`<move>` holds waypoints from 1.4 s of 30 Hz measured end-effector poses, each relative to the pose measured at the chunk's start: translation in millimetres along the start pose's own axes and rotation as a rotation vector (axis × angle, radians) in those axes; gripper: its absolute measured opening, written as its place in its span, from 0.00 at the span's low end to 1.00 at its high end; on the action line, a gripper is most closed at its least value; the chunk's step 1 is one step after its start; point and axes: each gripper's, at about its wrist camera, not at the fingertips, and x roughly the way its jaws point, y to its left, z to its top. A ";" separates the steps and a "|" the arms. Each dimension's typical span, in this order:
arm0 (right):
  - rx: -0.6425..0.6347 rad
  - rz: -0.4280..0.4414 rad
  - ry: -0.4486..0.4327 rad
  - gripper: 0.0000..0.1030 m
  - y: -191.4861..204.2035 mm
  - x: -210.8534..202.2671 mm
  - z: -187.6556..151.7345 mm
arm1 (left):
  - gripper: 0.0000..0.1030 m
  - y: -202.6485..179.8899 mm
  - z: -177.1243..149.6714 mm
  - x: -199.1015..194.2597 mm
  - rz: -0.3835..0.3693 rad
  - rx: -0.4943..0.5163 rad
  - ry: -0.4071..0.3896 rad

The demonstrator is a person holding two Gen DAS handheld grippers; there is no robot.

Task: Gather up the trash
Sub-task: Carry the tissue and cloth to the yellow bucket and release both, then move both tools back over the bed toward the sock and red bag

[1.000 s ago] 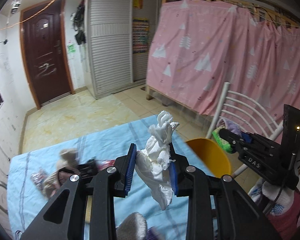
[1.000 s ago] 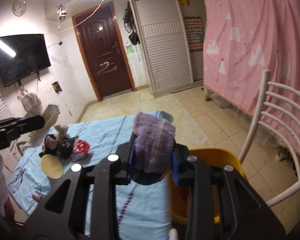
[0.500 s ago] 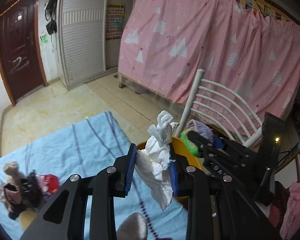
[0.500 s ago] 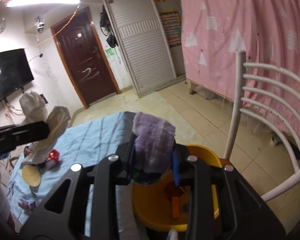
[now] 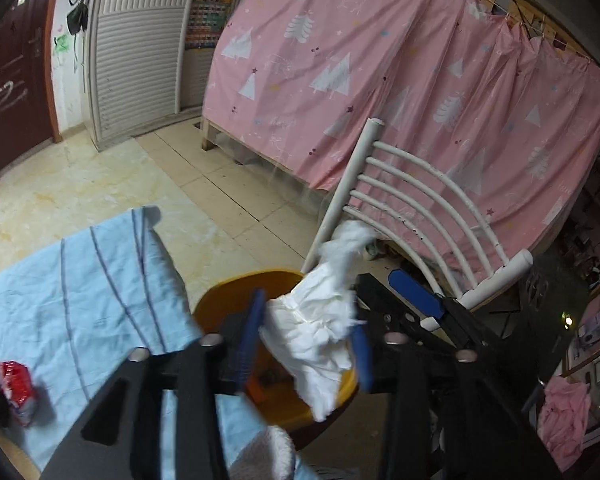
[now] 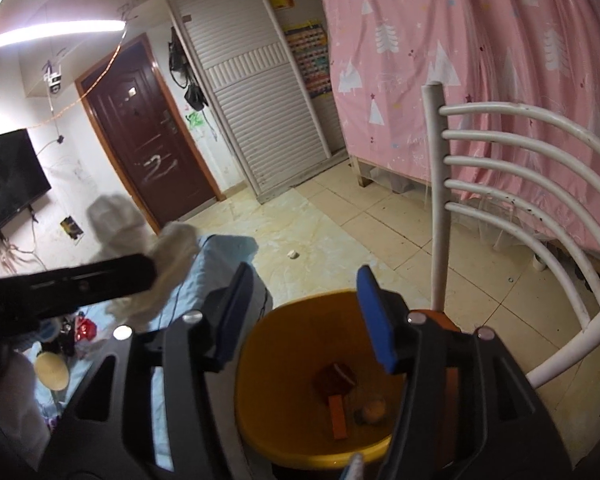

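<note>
My left gripper hangs over the yellow bin, jaws opening. A crumpled white tissue is still between the blue pads but looks loose and blurred. My right gripper is above the same bin, jaws opening with nothing between them. Inside the bin lie a red scrap, an orange piece and a small round thing. The purple cloth is not visible. In the right wrist view the left gripper's finger and the tissue show at the left.
A white metal chair stands right behind the bin, close to both grippers. The table with a light blue striped cloth lies to the left, carrying a red wrapper and a yellow disc. A white scrap lies on the floor tiles.
Both grippers swung from the table to above the bin and dipped down. Both jaws have spread. The purple cloth has left the right gripper; the tissue hangs looser in the left.
</note>
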 end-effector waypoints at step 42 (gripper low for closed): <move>-0.267 0.186 0.155 0.68 196.3 36.7 -32.4 | 0.65 155.7 -44.5 -144.6 0.253 -0.158 -0.137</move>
